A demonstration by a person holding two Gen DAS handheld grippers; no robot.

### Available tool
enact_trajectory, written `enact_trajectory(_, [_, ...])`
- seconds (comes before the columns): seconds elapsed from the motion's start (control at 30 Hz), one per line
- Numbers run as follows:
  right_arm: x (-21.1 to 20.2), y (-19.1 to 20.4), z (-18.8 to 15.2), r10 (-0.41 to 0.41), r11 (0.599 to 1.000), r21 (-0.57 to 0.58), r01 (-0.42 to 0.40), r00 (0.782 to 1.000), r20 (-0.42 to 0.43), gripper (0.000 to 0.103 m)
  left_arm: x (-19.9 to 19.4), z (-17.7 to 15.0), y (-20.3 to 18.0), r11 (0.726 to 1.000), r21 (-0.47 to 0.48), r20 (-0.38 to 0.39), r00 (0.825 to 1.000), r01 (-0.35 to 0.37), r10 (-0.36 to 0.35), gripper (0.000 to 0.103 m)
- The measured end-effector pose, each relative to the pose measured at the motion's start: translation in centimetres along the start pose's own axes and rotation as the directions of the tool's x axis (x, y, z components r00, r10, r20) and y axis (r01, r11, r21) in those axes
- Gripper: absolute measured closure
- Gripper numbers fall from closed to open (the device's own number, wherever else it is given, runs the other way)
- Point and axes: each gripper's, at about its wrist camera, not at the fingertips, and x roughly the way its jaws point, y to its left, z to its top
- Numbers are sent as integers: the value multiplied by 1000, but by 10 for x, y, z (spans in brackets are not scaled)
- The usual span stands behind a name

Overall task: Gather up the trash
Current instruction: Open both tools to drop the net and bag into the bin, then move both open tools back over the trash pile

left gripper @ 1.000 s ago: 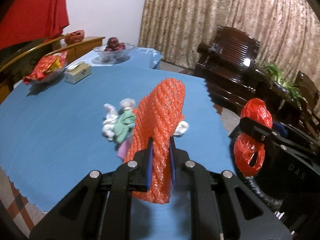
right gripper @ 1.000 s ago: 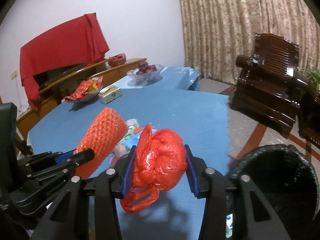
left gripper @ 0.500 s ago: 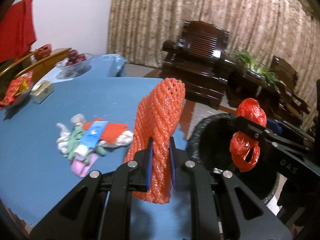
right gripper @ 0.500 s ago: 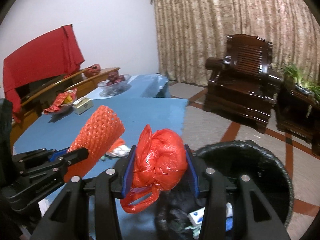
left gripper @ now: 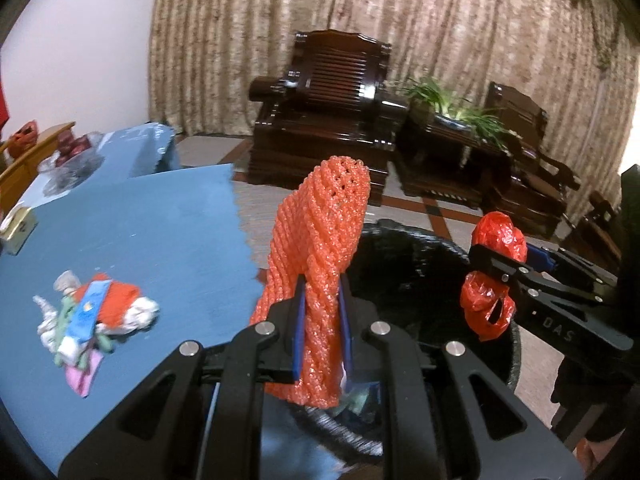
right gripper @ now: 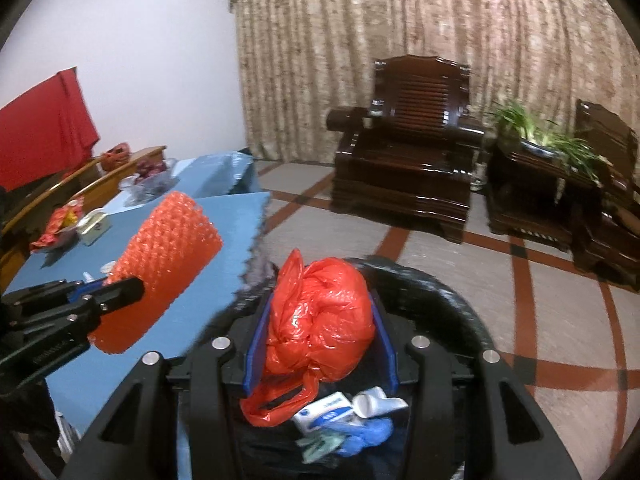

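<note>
The orange foam net sleeve [left gripper: 320, 276] stands upright between the blue pads of the left gripper [left gripper: 322, 334], whose jaws are clamped on its lower part so that its netted top rises well above them. It hangs at the near left edge of the black trash bin [left gripper: 404, 256], just off the edge of the surface [left gripper: 160, 232]. In the right wrist view the same sleeve [right gripper: 160, 268] sticks out to the left of the bin, over the blue cloth.

The red plastic bag [right gripper: 320, 320], crumpled into a ball with a loose handle loop drooping below, is pinched by the right gripper [right gripper: 320, 340]; its jaws press on both sides of the bundle. It hangs directly above the bin's opening [right gripper: 448, 300], and in the left wrist view the bag [left gripper: 492, 276] shows at the bin's right side.

Inside the bin lie a white and blue packet [right gripper: 324, 412], a crumpled white piece and something blue [right gripper: 372, 432].

On the surface, well to the left of the sleeve, rests a small heap of leftover trash [left gripper: 92, 320]: white tissues, a red piece, a blue strip, pink and green scraps. Farther back sit a small box [left gripper: 18, 228] and a glass bowl of dark red fruit [left gripper: 68, 156].

Beyond the bin stand 2 dark wooden armchairs [left gripper: 328, 112] with a green plant [left gripper: 460, 110] between them, before a beige curtain [left gripper: 400, 20].
</note>
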Motion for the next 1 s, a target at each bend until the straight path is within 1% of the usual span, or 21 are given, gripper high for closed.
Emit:
enact_trajectory(0.13, [6, -19, -5, -29, 999, 13, 30, 999, -18, 58, 18, 0, -18, 999, 32, -11, 1000, 28, -27, 90])
enact_trajectory(0.23, [15, -29, -11, -42, 999, 19, 43, 998, -41, 57, 33, 1, -28, 998, 40, -34, 998, 47, -45, 90])
enact_trajectory(0.3, [21, -34, -16, -45, 999, 21, 47, 997, -59, 55, 43, -1, -31, 997, 39, -50, 997, 60, -58, 88])
enact_trajectory(0.37, [26, -37, -21, -51, 998, 21, 53, 996, -76, 52, 49, -1, -33, 997, 39, -58, 996, 67, -64, 82])
enact_trajectory(0.4, [28, -38, -24, -53, 998, 22, 55, 995, -87, 46, 50, -2, -33, 997, 35, -59, 996, 70, -68, 70])
enact_trajectory(0.43, [29, -40, -26, -57, 998, 23, 59, 994, -91, 43, 51, -3, -33, 997, 29, -57, 996, 70, -68, 58])
enact_trajectory(0.47, [30, -41, -29, -65, 997, 26, 68, 994, -93, 36, 50, -3, -33, 998, 27, -51, 997, 64, -63, 54])
enact_trajectory(0.5, [30, -43, -31, -69, 997, 30, 72, 993, -94, 31, 50, -3, -32, 998, 27, -48, 997, 62, -61, 51])
enact_trajectory(0.53, [29, -43, -32, -70, 997, 32, 73, 993, -95, 29, 49, -3, -31, 998, 28, -45, 997, 59, -58, 47])
enact_trajectory(0.57, [28, -43, -33, -75, 996, 34, 78, 993, -95, 23, 48, -2, -30, 998, 29, -44, 998, 54, -53, 45])
enact_trajectory(0.6, [27, -44, -34, -83, 996, 35, 86, 992, -91, 14, 46, -2, -28, 999, 28, -38, 998, 47, -46, 37])
enact_trajectory(0.63, [26, -43, -34, -83, 996, 36, 86, 993, -87, 12, 43, -1, -25, 999, 24, -30, 999, 38, -38, 30])
enact_trajectory(0.73, [23, -41, -30, -74, 996, 41, 77, 994, -79, 6, 33, 1, -17, 1000, 12, -7, 1000, 18, -18, 18])
enact_trajectory(0.83, [20, -33, -23, -51, 998, 38, 53, 996, -67, 6, 22, 3, -8, 1000, 2, 13, 1000, -9, 9, 13])
enact_trajectory(1.0, [16, -9, -11, -5, 1000, 15, 5, 999, -39, 6, -2, 4, 10, 999, -30, 37, 998, -46, 47, 12])
